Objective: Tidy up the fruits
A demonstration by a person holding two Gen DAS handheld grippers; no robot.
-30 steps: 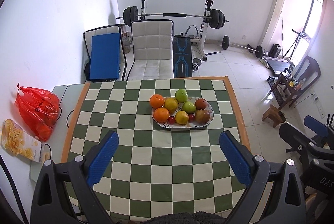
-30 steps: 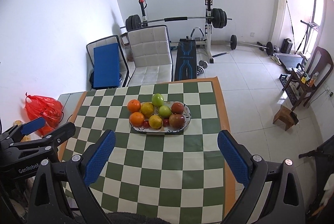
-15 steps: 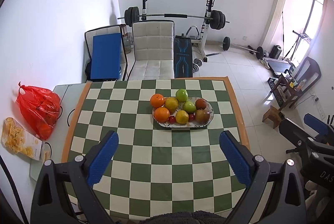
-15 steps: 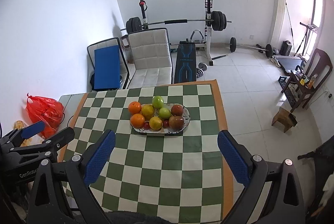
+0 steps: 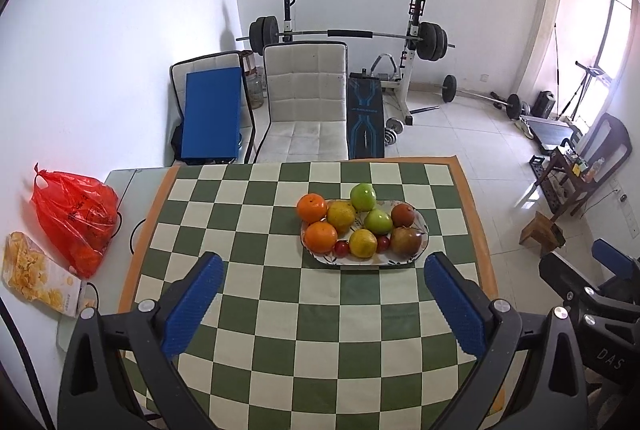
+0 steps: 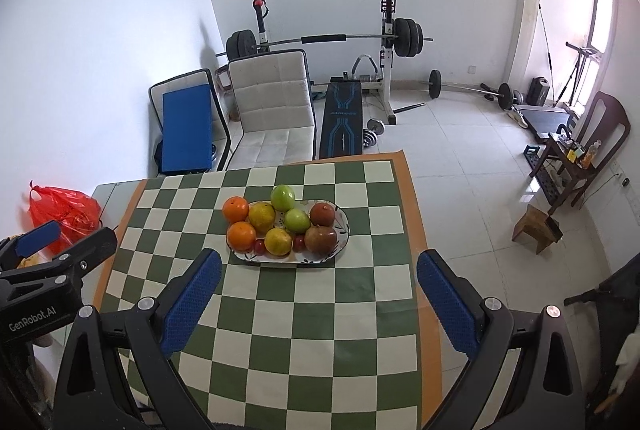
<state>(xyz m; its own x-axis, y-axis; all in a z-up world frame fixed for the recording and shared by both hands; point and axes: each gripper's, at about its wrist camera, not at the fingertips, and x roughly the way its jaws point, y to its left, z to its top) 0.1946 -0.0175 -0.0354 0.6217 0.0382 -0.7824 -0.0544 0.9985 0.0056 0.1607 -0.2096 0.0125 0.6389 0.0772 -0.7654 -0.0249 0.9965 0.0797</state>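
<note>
We hold our left gripper (image 5: 320,294) and right gripper (image 6: 320,290) spread wide and empty above the checkered table (image 5: 280,350), well short of the fruit plate (image 5: 424,230), likely so both cameras frame the piled fruit.

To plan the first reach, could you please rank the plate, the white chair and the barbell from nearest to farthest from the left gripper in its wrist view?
1. Plate, on the table just beyond the open left gripper.
2. White chair, behind the table's far edge.
3. Barbell, racked by the back wall.
</note>
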